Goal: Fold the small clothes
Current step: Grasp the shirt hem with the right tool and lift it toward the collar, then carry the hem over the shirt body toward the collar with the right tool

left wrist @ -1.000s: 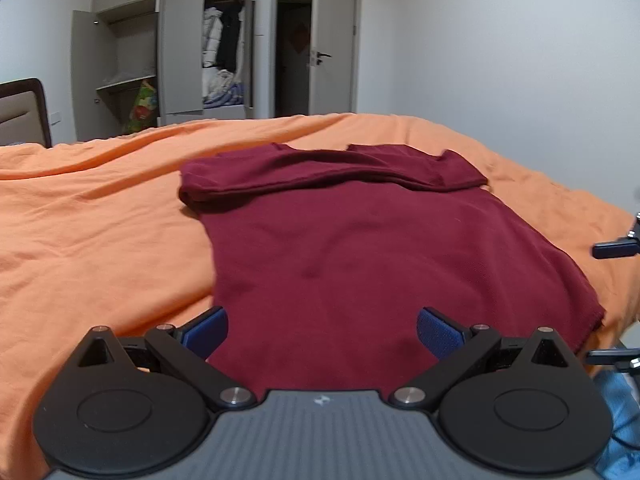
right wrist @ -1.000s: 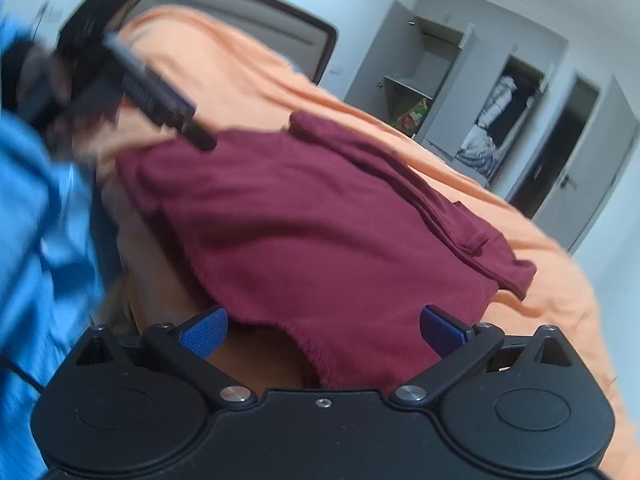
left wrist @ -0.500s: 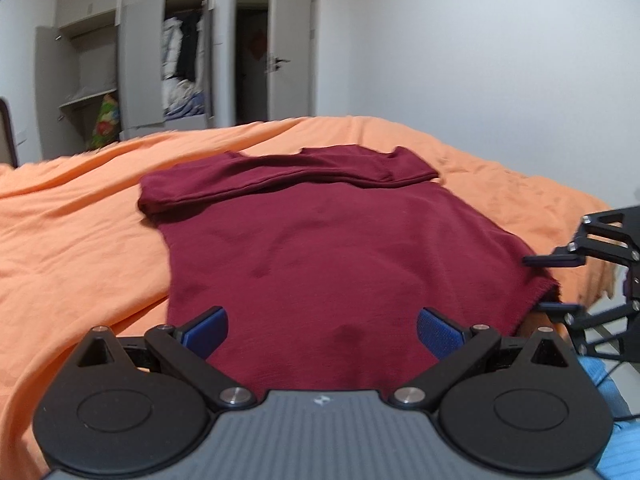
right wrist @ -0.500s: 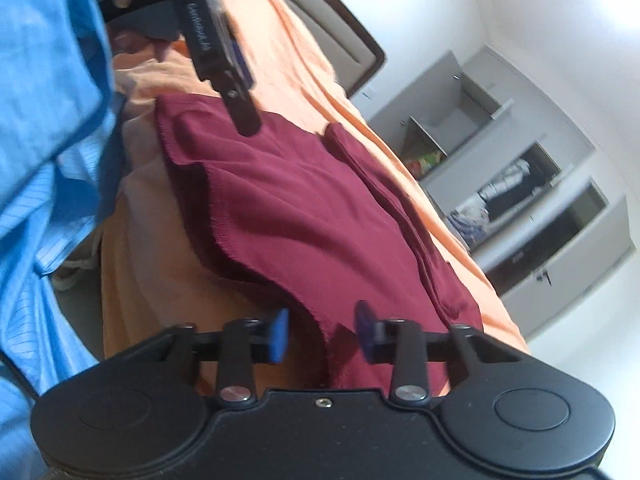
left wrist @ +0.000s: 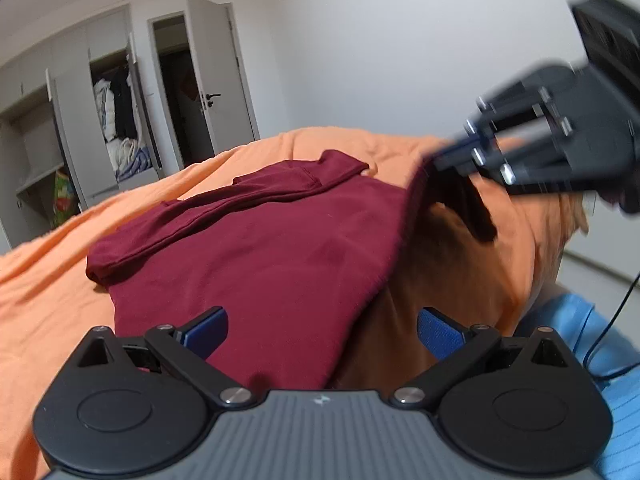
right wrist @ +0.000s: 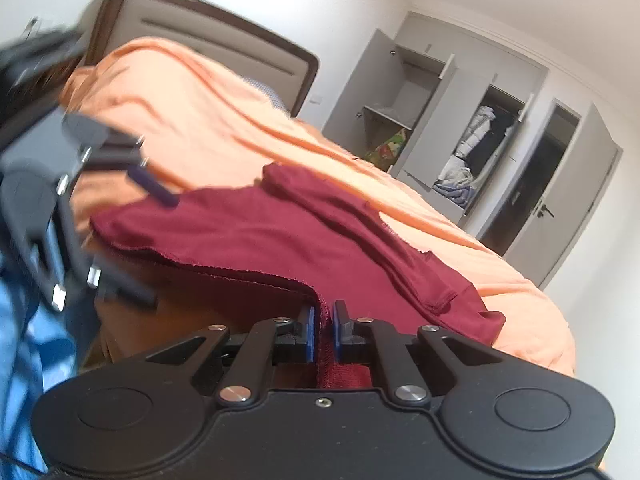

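Observation:
A dark red shirt (left wrist: pixel 260 248) lies flat on the orange bed cover (left wrist: pixel 48 280), its sleeves folded across the far end. My left gripper (left wrist: pixel 322 332) hovers open over the near hem, its blue pads (left wrist: pixel 208 330) on either side of the cloth without touching it. My right gripper (right wrist: pixel 324 328) is shut on the shirt (right wrist: pixel 280 232) at the hem's right corner. In the left wrist view the right gripper (left wrist: pixel 436 162) holds that corner raised off the bed, blurred. The left gripper (right wrist: pixel 144 240) also shows in the right wrist view, open at the hem's other end.
The bed's edge drops away on the near right, where a person's blue garment (left wrist: pixel 580 328) and a black cable (left wrist: pixel 616 320) show. A padded headboard (right wrist: pixel 224 36) stands at the far side. Beyond the bed are an open wardrobe (left wrist: pixel 116 120) and a door (left wrist: pixel 220 72).
My right gripper has closed fully on the hem corner and lifted it off the bed. My left gripper has tilted and shifted along the hem, still open.

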Available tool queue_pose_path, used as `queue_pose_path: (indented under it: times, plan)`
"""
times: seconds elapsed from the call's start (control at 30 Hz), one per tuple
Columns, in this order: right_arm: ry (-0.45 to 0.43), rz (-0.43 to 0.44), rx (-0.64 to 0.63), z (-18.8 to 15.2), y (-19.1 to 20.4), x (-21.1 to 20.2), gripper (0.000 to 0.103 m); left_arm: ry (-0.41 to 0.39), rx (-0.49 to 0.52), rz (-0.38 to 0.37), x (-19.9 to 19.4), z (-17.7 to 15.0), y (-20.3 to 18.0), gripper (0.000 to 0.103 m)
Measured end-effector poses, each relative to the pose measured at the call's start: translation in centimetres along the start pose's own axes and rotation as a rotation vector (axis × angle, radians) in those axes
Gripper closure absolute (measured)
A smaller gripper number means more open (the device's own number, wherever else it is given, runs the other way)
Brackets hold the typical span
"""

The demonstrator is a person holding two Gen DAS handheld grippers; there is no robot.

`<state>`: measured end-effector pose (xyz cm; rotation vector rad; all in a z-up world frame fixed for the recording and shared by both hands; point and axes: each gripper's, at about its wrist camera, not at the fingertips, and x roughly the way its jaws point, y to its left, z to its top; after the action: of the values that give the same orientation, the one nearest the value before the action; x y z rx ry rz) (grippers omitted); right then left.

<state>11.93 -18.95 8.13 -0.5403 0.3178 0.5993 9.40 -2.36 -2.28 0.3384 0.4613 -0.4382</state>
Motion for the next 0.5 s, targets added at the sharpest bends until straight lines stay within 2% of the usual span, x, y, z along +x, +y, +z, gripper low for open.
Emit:
queue_pose_path:
  times: [0.1,0.17,0.27,0.33,0.4,0.5]
  plan:
    - [-0.015,-0.005,0.012,0.4,-0.3,-0.3,0.094,0.003,0.061,0.074,0.4,-0.2,-0.9,0.001]
    - [-0.017,-0.008,0.016,0.4,-0.4,-0.6,0.094,0.001,0.081,0.117,0.5,-0.4,-0.9,0.006]
    - [-0.015,-0.008,0.032,0.1,-0.4,-0.8,0.094,0.016,0.083,0.163,0.5,-0.7,-0.1,0.022]
    - [-0.012,-0.012,0.041,-0.3,-0.2,-1.1,0.095,0.027,0.071,0.183,0.5,-1.0,0.7,0.04]
    - [-0.004,-0.018,0.053,-0.7,-0.1,-1.3,0.095,0.036,0.064,0.199,0.3,-1.3,1.5,0.05]
    - [0.018,-0.025,0.056,-1.4,0.3,-1.4,0.095,0.052,0.083,0.229,0.0,-1.7,2.2,0.054]
